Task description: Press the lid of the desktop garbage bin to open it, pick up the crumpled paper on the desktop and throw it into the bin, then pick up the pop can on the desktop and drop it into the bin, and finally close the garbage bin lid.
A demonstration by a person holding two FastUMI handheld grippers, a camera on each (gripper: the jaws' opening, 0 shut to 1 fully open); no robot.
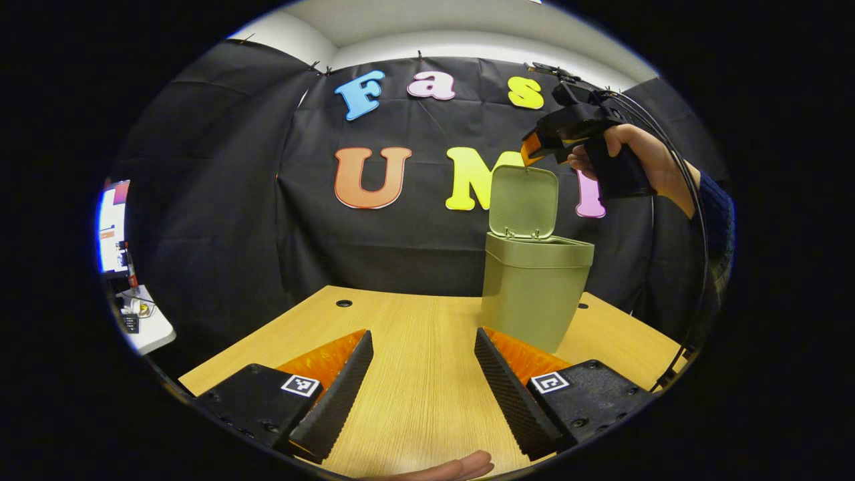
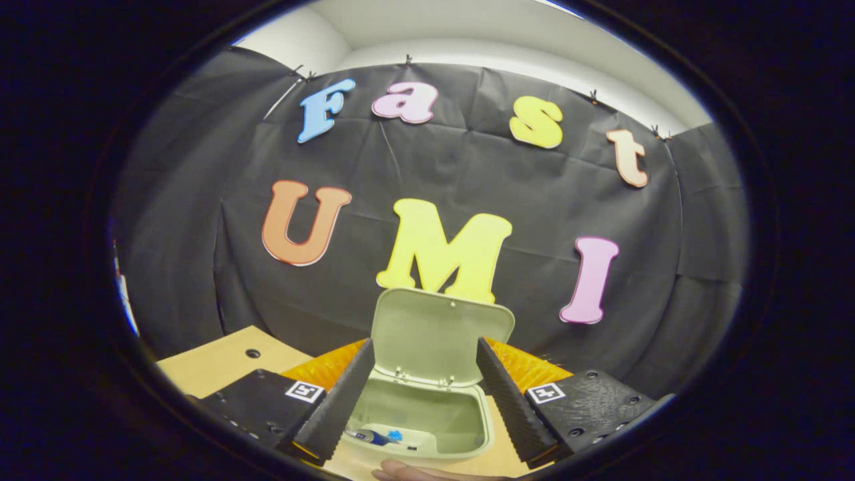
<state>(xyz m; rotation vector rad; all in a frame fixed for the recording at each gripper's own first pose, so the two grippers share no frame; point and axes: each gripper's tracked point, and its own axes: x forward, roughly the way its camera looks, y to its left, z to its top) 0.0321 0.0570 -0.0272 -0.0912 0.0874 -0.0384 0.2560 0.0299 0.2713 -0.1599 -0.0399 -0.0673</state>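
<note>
Green plastic bin (image 1: 536, 294) stands near the counter's (image 1: 414, 387) far right corner, lid (image 2: 437, 337) upright, can (image 2: 369, 437) inside. Right tool (image 2: 417, 401) hovers above it, fingers apart and empty; left tool (image 1: 424, 384) likewise. Pushing the lid carelessly could tip the bin.

My right hand (image 1: 634, 157) wears a dark blue knit sleeve (image 1: 715, 214), and thin black cables (image 1: 688, 194) arc past it. Each of my gripper bodies is black with small screws and a square black-and-white marker (image 1: 300, 385)
</note>
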